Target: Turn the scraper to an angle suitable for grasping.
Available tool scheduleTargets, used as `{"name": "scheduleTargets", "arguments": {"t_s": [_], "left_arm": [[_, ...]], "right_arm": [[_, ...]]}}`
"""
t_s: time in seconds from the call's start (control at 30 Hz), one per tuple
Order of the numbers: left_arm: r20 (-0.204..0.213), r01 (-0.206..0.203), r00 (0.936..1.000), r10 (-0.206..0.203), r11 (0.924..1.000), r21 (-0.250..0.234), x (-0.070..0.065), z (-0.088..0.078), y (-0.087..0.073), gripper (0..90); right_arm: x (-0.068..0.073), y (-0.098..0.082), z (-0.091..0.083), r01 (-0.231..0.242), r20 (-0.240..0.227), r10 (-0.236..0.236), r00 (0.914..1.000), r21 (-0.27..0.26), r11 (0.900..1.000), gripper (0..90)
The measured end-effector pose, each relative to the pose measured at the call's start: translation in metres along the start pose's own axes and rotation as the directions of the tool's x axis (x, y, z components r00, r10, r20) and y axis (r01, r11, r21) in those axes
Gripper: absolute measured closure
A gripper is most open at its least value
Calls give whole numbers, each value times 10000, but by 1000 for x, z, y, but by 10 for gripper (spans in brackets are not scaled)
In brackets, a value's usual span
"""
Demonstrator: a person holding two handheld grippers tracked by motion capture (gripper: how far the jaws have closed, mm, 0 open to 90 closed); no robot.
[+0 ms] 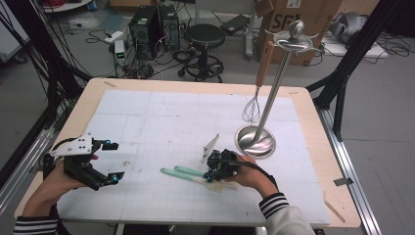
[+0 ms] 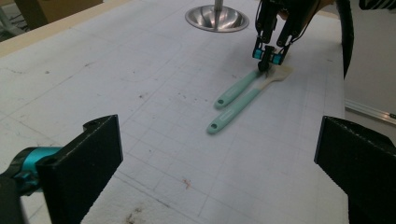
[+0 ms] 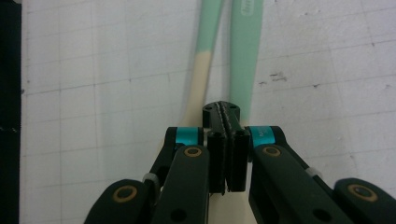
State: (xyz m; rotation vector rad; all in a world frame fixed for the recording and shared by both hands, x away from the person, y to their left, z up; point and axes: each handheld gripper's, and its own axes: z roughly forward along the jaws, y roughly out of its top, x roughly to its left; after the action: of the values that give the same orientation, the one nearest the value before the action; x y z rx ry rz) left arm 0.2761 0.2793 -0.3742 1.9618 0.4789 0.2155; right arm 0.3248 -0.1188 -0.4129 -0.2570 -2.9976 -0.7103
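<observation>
On a gridded white mat (image 1: 161, 117) over a wooden table (image 1: 313, 147), the right gripper (image 1: 211, 175), jaws pressed together, hovers over two mint-handled spatulas (image 1: 188, 175) at six o'clock. The left gripper (image 1: 113, 161) gapes wide at eight. A steel utensil stand (image 1: 257, 139) holds a whisk (image 1: 251, 110); computers (image 1: 154, 24) and a stool (image 1: 204, 36) sit behind.

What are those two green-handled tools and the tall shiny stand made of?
The two spatulas look like soft matte silicone or plastic: mint handles, and at least one has a cream, dull blade end. The stand looks like polished metal, probably steel, since its round base mirrors light. The whisk hanging on it has thin wire loops and a wood-coloured handle.
</observation>
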Motion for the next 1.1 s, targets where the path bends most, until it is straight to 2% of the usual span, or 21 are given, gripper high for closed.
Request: {"name": "scheduleTargets", "arguments": {"t_s": [0.13,0.43,0.53,0.87,1.0,1.1], "left_arm": [[8,0,10000,0,10000,7,0,0,0,16],[23,-20,10000,20,10000,-3,-1,0,0,17],[19,-26,10000,26,10000,31,0,1,0,16],[27,-10,10000,10,10000,44,-1,1,0,17],[51,-11,10000,11,10000,42,-1,2,-1,16],[27,1,10000,-2,10000,61,-1,1,-1,17]], "right_arm": [[-1,0,0,200,83,-200,9998,0,9998,889],[0,-7,-5,107,125,-110,9999,197,9997,890],[2,-5,-5,370,295,-378,9989,264,9990,890],[1,-6,-5,490,431,-504,9978,323,9983,891],[-2,-10,-7,265,501,-286,9983,416,9988,891],[-5,-15,-10,259,535,-288,9982,531,9983,891]]}}
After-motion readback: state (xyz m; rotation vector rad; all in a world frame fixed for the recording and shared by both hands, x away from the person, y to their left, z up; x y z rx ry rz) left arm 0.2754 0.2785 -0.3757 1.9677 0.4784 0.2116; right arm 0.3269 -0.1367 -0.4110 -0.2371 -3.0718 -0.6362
